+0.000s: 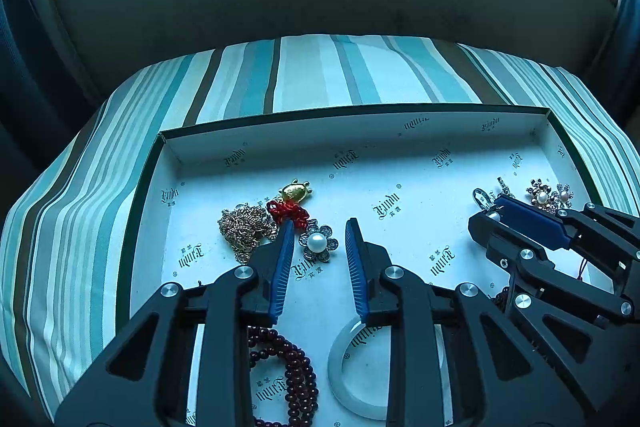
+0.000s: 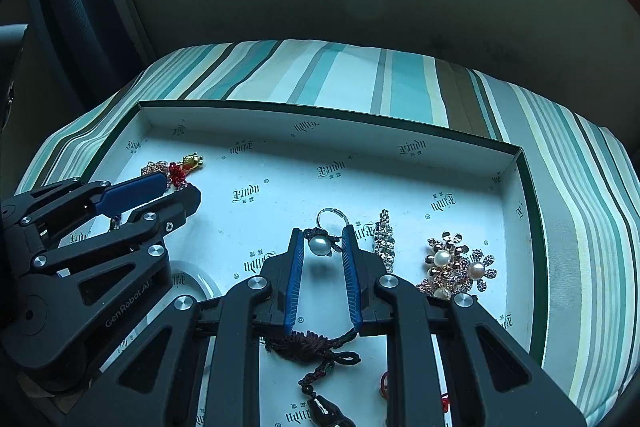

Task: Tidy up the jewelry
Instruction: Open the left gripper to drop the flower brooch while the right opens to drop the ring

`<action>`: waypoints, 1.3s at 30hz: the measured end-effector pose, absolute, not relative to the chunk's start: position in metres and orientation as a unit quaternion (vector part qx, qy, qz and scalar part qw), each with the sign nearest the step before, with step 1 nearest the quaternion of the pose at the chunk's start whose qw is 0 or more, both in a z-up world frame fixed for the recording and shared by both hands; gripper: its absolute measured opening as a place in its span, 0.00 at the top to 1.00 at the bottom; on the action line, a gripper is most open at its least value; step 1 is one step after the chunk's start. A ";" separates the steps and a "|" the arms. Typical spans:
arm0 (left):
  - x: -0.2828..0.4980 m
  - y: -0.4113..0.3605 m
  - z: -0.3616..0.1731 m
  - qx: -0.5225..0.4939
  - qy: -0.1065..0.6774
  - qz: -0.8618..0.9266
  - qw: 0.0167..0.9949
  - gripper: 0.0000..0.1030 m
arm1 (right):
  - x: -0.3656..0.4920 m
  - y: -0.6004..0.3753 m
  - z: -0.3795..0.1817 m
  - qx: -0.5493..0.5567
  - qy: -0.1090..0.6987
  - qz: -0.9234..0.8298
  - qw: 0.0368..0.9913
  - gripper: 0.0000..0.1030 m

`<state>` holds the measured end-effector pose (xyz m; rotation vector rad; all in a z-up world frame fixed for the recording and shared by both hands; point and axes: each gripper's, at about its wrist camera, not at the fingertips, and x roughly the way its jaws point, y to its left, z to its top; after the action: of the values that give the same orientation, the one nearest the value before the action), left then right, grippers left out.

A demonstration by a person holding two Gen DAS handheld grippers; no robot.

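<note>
Right gripper (image 2: 322, 247) has its jaws narrow, clamped on the pearl ring (image 2: 320, 245) over the middle-right of the tray (image 2: 524, 227); the pads meet the dark setting at the pearl's sides, the silver band pokes out ahead. Ring looks light, rigid and slippery (round pearl could squirt out), so holding at the setting seems the safer place, with gentle pressure. Left gripper (image 1: 318, 247) has its jaws part-open and holds nothing, with the pearl flower brooch (image 1: 319, 242) lying on the tray floor between the tips; pads don't press it. Brooch looks light, stiff and flat, best pinched across the petals. Gold chain (image 1: 245, 227) just beside is limp and tangle-prone. Tray is printed white cardboard, smooth, low-walled, on a striped bed cover (image 1: 320, 75) (soft, may give). Room dim, window behind.
</note>
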<state>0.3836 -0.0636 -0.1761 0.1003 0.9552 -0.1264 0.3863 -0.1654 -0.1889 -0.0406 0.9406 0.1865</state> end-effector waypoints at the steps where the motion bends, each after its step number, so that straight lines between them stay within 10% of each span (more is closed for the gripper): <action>1: 0.383 -0.064 -0.176 0.048 0.458 -0.061 0.886 0.70 | 0.386 -0.165 -0.189 -0.020 0.453 0.090 0.887 0.80; 24: 0.381 -0.056 -0.171 0.038 0.447 -0.044 0.893 0.40 | 0.383 -0.174 -0.197 -0.005 0.449 0.080 0.890 0.65; 39: 0.373 -0.054 -0.160 0.063 0.410 -0.008 0.910 0.12 | 0.369 -0.194 -0.190 0.012 0.429 0.046 0.902 0.30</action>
<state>0.3728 -0.0535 -0.1598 0.1297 0.8458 -0.0174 0.3686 -0.1945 -0.1903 0.0244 0.8865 0.0955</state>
